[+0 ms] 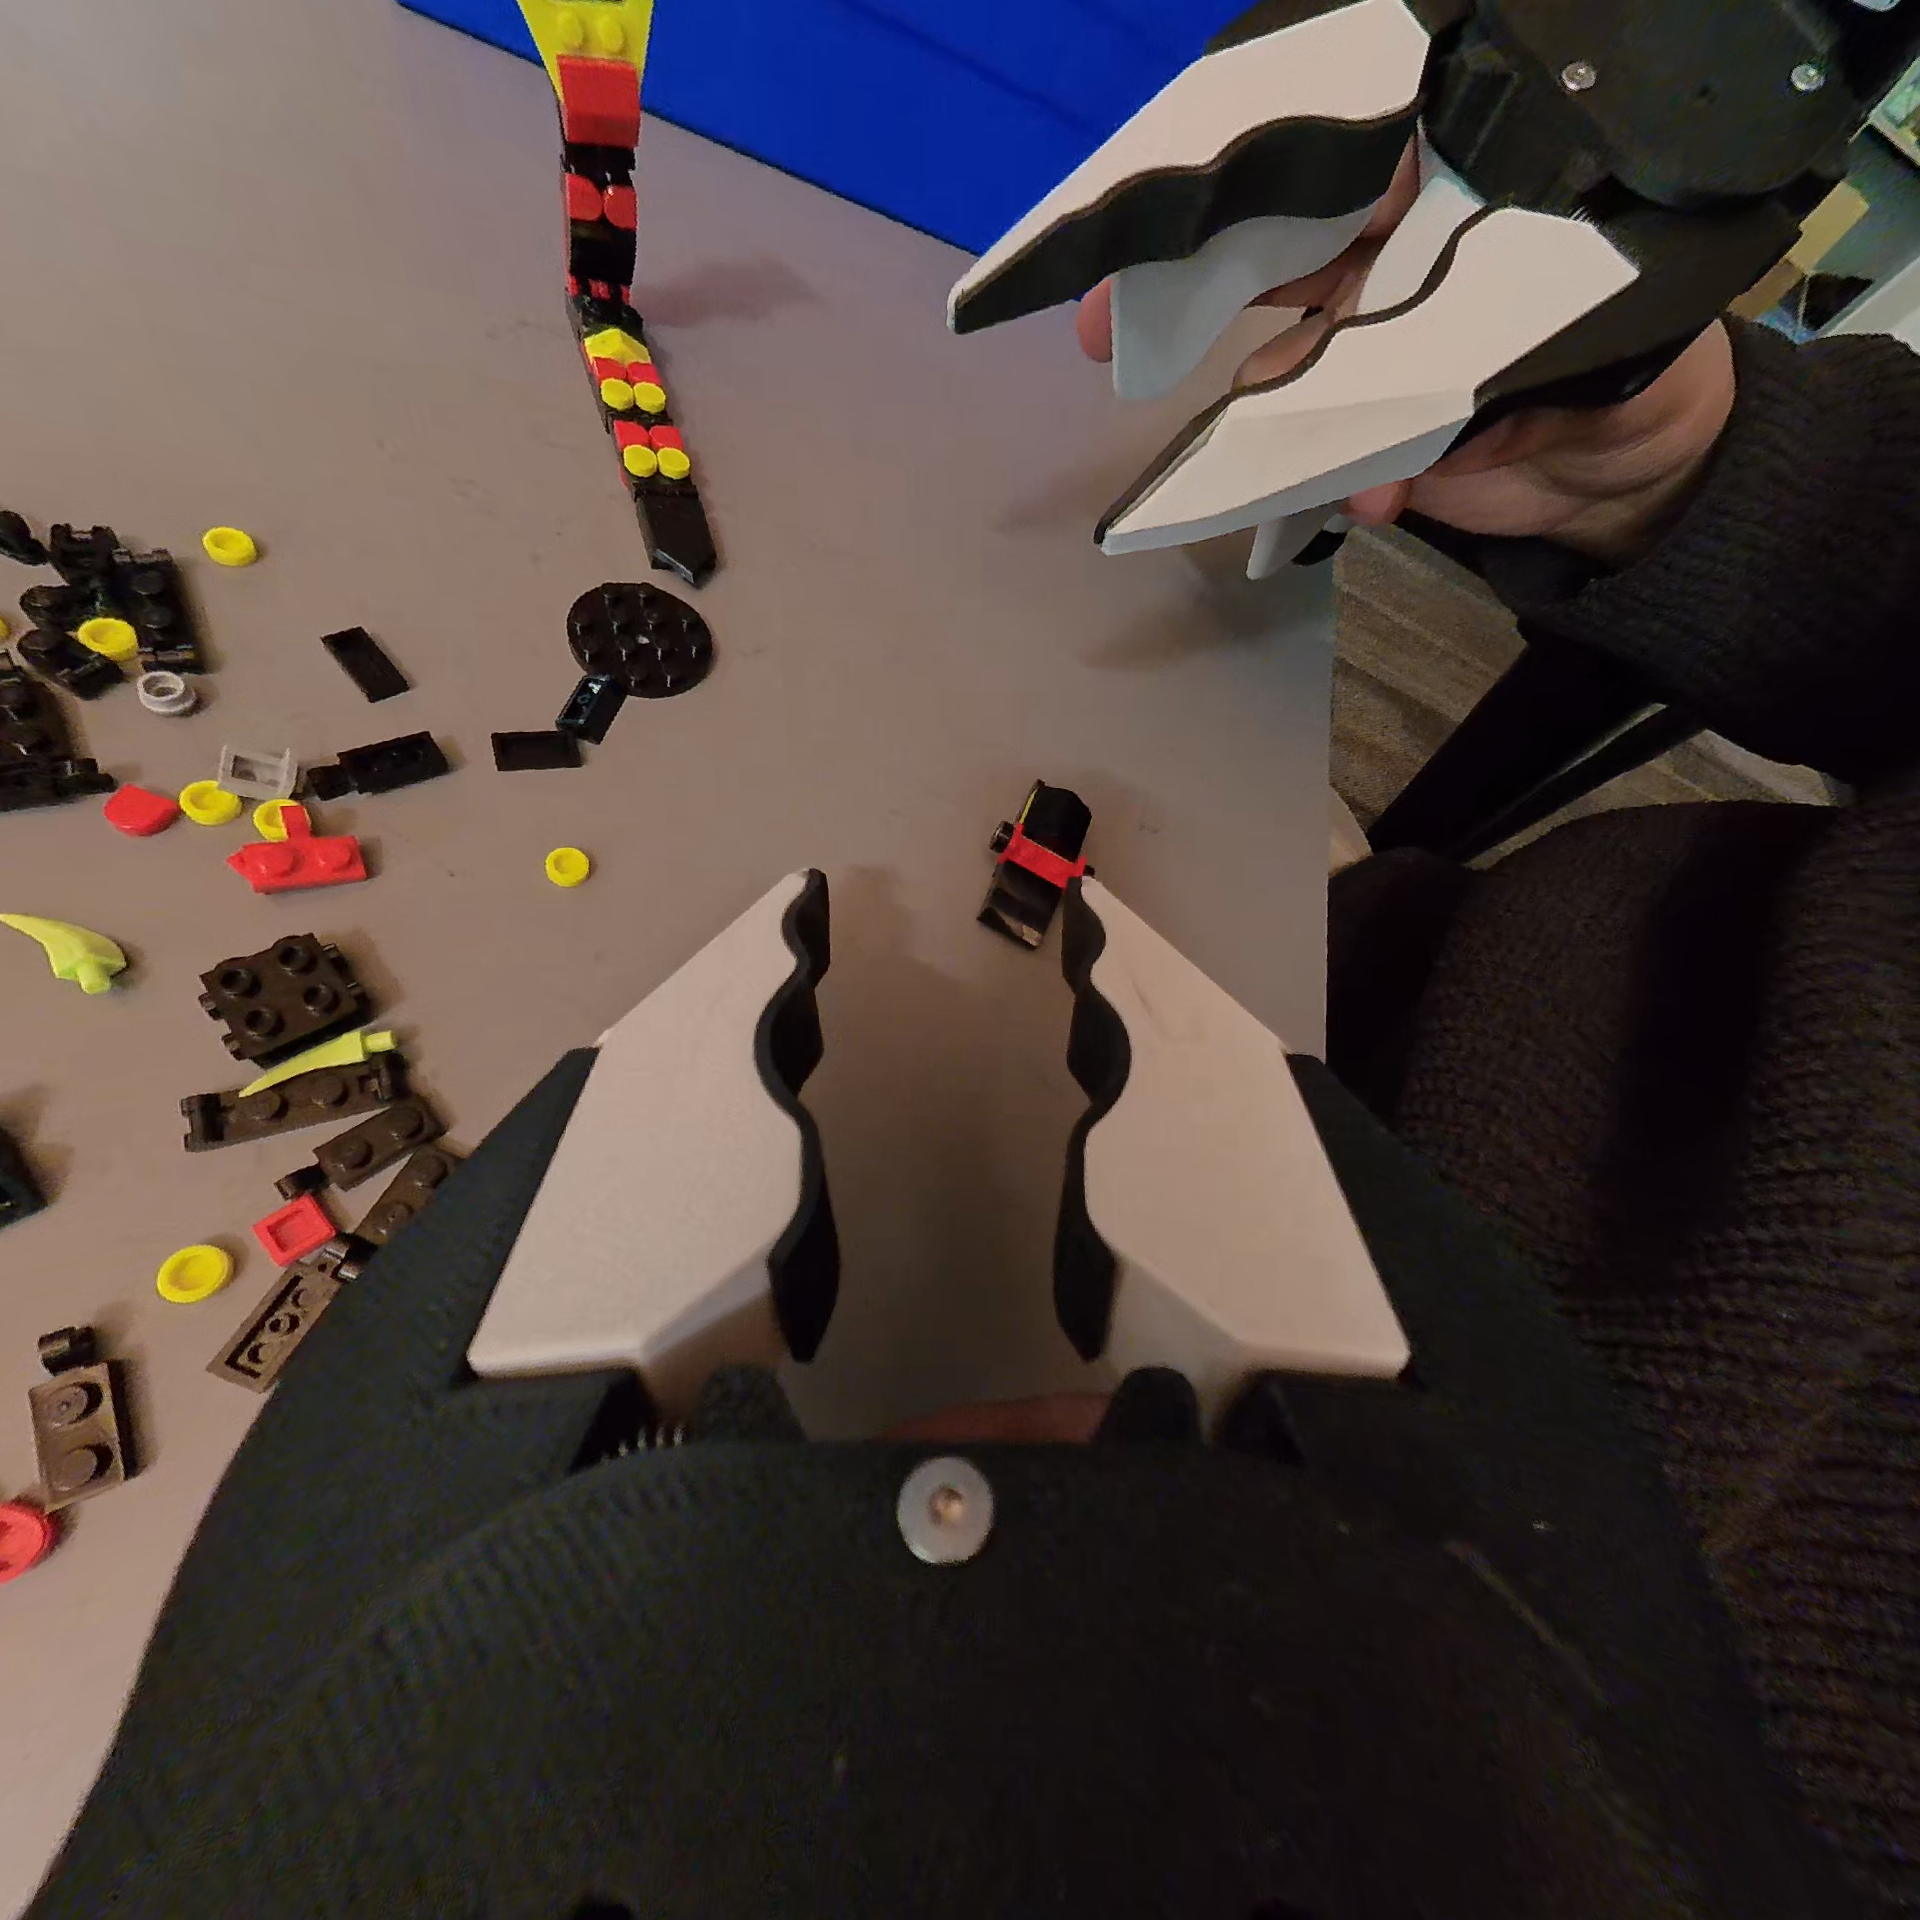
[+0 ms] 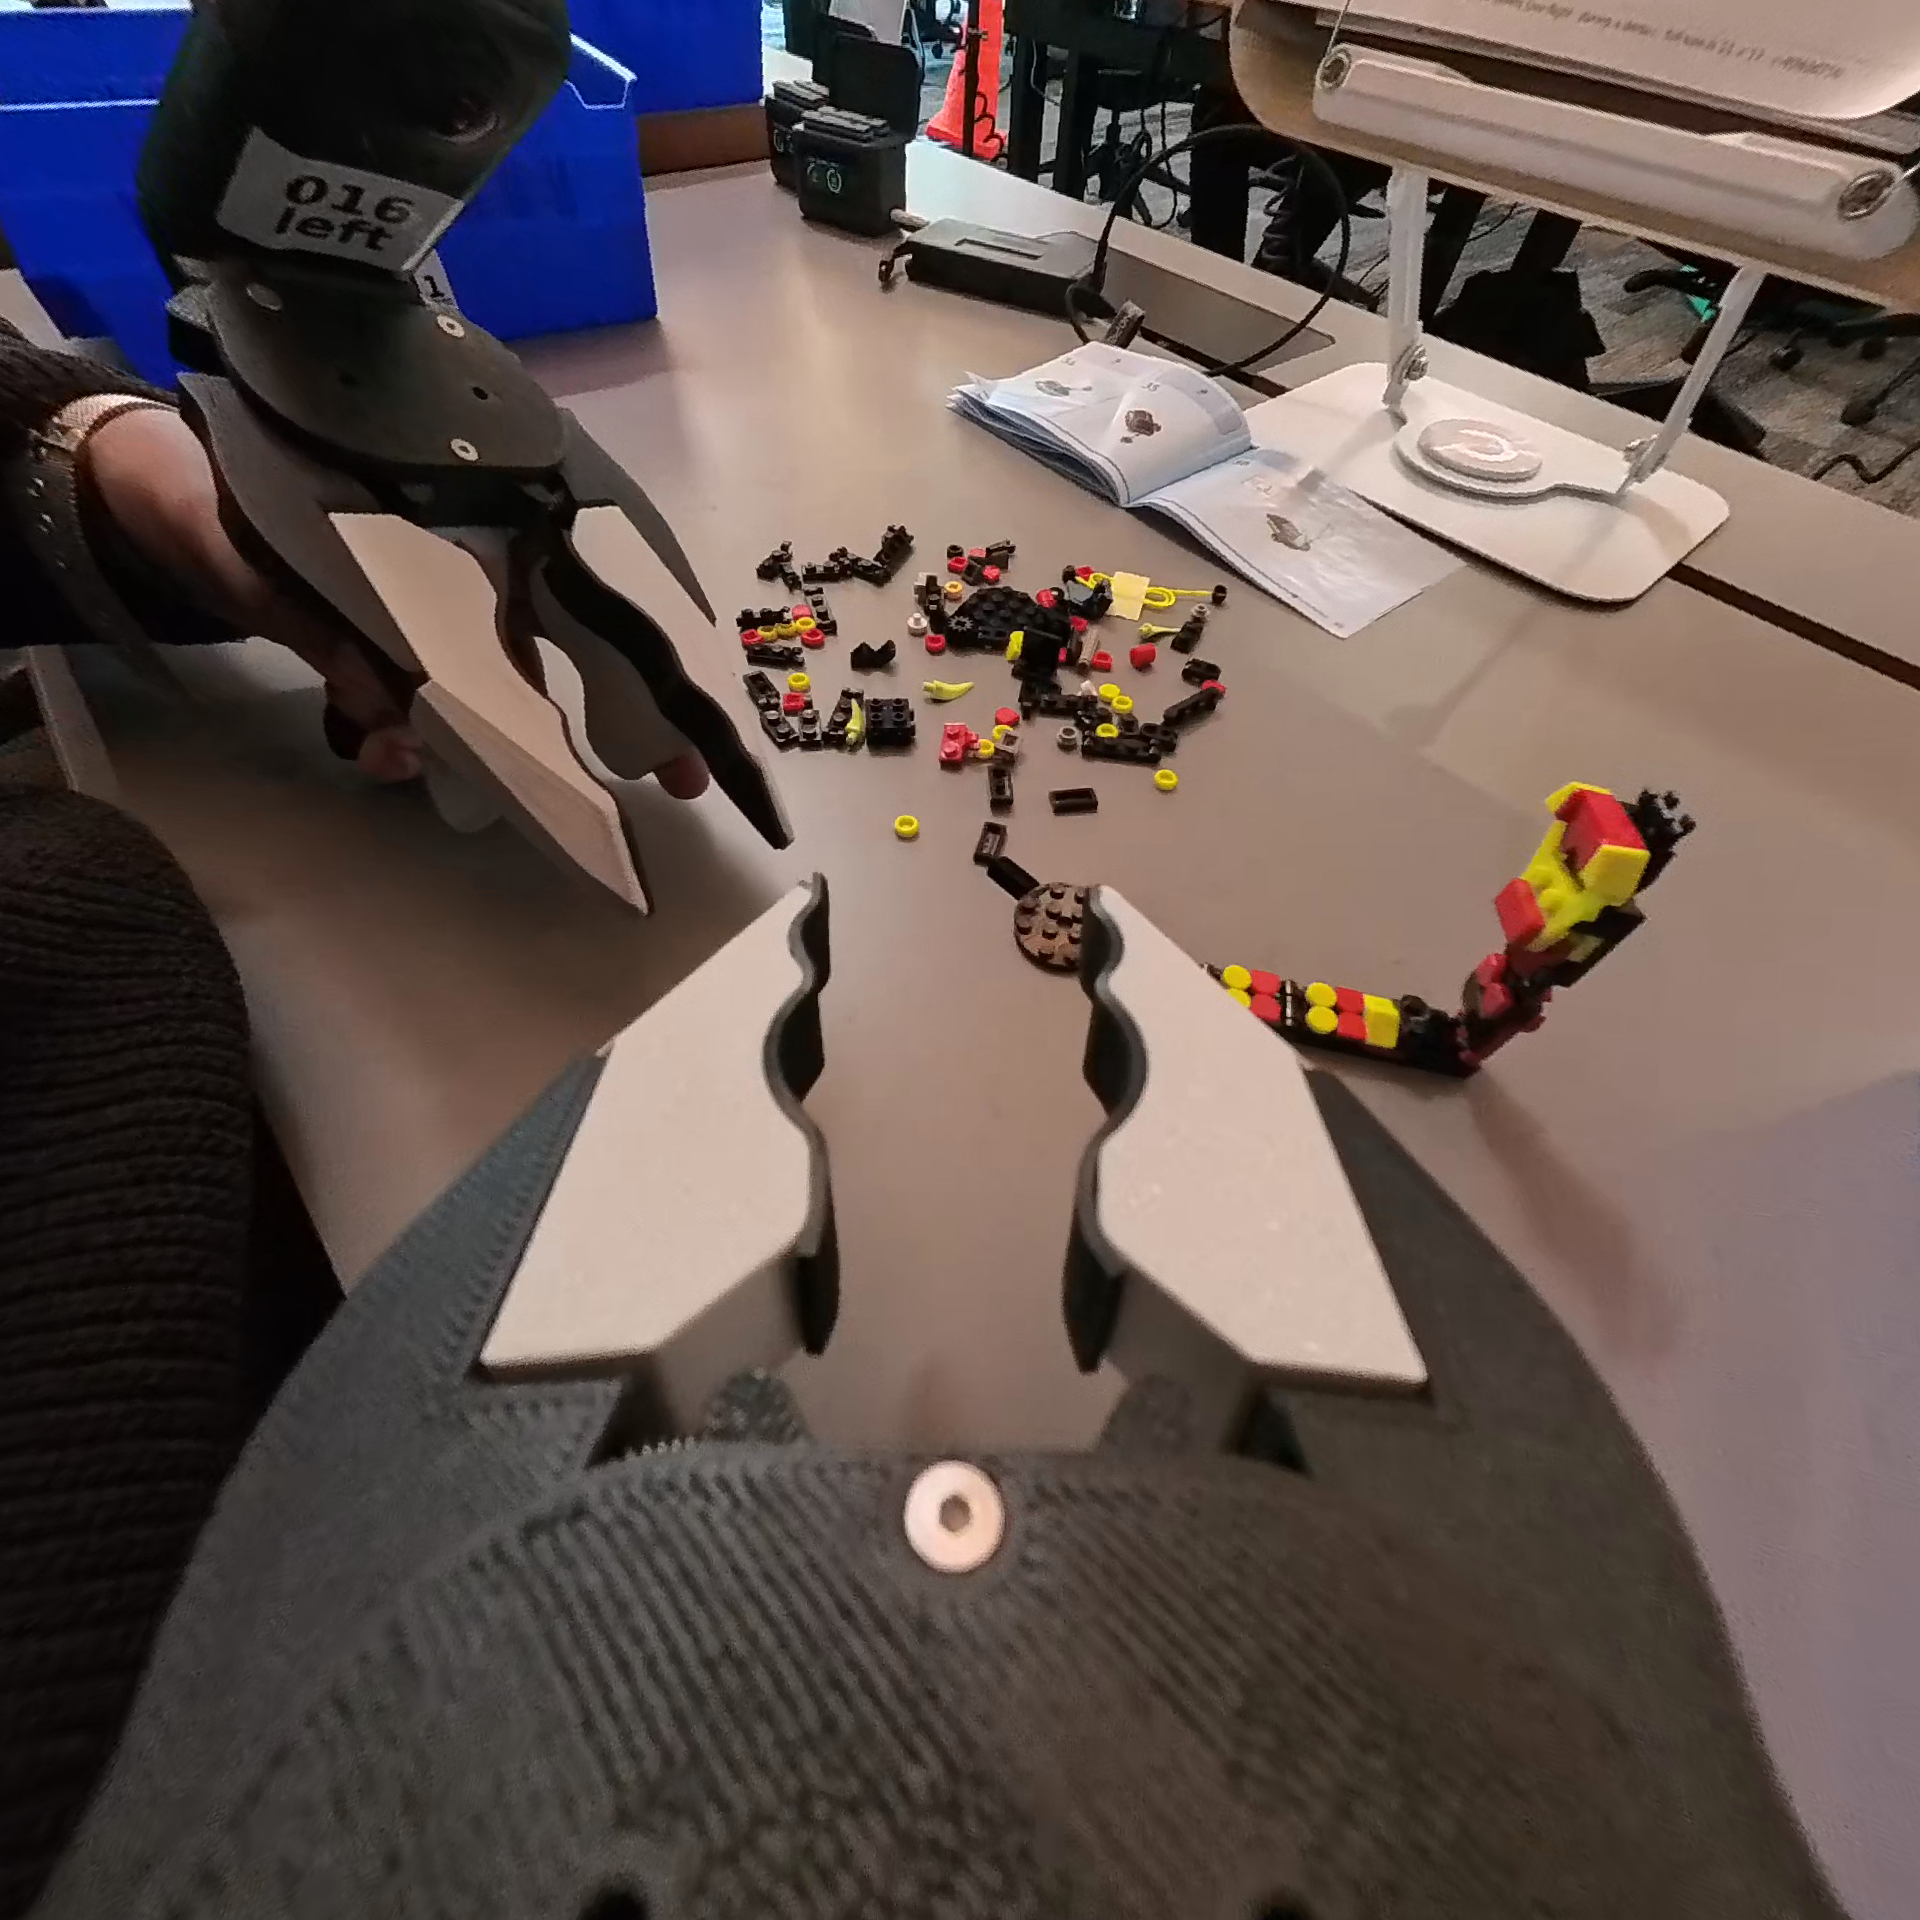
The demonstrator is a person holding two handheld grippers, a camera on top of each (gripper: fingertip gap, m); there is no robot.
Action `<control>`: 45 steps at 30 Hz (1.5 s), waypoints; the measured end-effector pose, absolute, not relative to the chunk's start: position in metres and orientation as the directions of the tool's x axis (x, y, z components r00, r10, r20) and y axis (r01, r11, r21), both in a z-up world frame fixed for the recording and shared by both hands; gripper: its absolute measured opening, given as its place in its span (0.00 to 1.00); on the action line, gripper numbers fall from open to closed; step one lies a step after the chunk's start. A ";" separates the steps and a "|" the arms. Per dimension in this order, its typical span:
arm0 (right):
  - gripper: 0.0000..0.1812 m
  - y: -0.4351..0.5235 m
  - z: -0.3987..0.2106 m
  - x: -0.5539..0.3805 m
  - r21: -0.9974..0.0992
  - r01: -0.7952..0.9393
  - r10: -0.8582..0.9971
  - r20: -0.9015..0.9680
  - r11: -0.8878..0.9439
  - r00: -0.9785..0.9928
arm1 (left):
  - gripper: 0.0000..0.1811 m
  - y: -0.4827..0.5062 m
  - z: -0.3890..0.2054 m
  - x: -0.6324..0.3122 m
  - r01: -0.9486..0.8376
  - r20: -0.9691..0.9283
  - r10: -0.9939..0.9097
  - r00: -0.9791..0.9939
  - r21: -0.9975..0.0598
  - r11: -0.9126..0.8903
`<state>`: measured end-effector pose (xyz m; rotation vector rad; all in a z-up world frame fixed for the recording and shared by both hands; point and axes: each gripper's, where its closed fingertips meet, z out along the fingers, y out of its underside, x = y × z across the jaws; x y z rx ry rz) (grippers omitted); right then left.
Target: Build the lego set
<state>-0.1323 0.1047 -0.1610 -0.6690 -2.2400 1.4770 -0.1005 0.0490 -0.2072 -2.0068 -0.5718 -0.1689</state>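
Loose lego pieces scattered at left of grey worktop. Left tool spread, empty, tips just beside a small black-and-red sub-assembly. Right tool spread, empty. Snake-like lego build lies at right, head raised.

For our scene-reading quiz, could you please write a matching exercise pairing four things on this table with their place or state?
1. left gripper
2. snake model
3. booklet
4. round black plate

A. lying open by the white stand
B. head raised off the table
C. open and empty
D. flat beside the model's tail tip

Pairs: 1-C, 2-B, 3-A, 4-D
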 end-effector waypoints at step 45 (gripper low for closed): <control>0.20 0.093 -0.157 -0.113 -0.906 0.087 0.530 0.163 0.415 -0.832 | 0.08 -0.105 -0.196 -0.238 0.503 0.127 0.876 0.465 -0.852 -0.144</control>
